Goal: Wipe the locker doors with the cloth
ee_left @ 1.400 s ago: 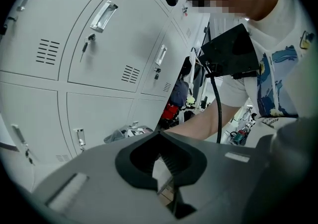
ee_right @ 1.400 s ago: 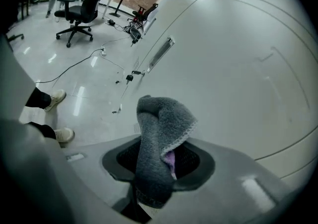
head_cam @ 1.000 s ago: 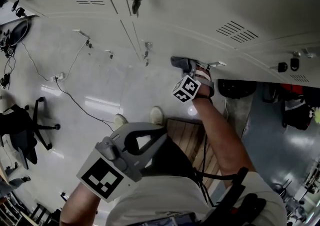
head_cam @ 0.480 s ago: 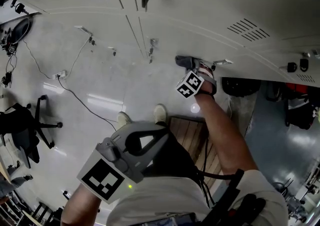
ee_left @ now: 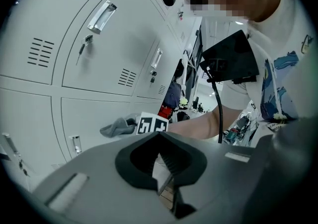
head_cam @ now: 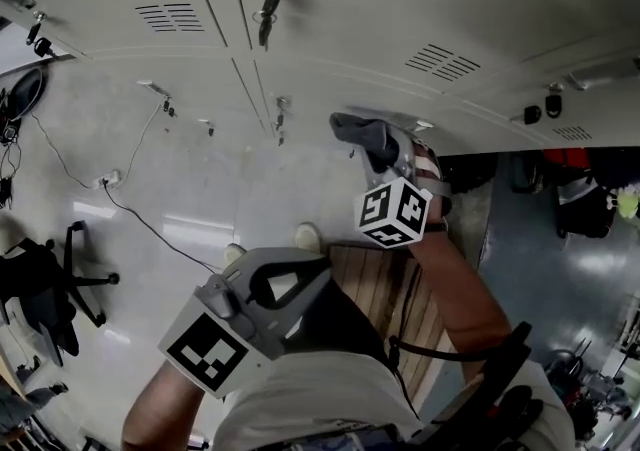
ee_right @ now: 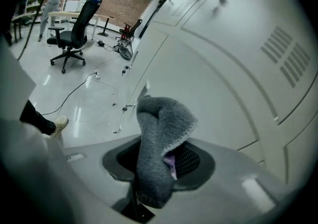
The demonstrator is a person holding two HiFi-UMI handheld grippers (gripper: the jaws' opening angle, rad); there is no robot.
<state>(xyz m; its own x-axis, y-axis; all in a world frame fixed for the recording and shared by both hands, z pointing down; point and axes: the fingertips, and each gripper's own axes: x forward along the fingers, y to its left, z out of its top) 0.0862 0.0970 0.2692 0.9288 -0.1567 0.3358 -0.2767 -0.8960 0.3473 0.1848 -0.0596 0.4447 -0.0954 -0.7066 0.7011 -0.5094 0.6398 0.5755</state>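
Observation:
Pale grey locker doors (head_cam: pixel 330 9) fill the top of the head view, and they also show in the right gripper view (ee_right: pixel 218 69) and the left gripper view (ee_left: pixel 99 59). My right gripper (head_cam: pixel 376 151) is shut on a grey cloth (head_cam: pixel 362 137), held close to a low locker door; contact cannot be told. In its own view the cloth (ee_right: pixel 160 133) stands bunched up out of the right gripper (ee_right: pixel 159 166). My left gripper (head_cam: pixel 318 269) hangs low by the person's body, shut and holding nothing (ee_left: pixel 164 168). From there the cloth (ee_left: pixel 117 127) shows ahead.
A key bunch (head_cam: pixel 266 1) hangs from a locker lock above. A wooden slatted board (head_cam: pixel 400 289) lies on the floor under the right arm. An office chair (head_cam: pixel 40 279) and a floor cable (head_cam: pixel 150 209) are at the left. An open compartment with dark items (head_cam: pixel 580 189) is at the right.
My right gripper has risen toward the camera with the cloth, its marker cube now larger in view. The left gripper has barely moved.

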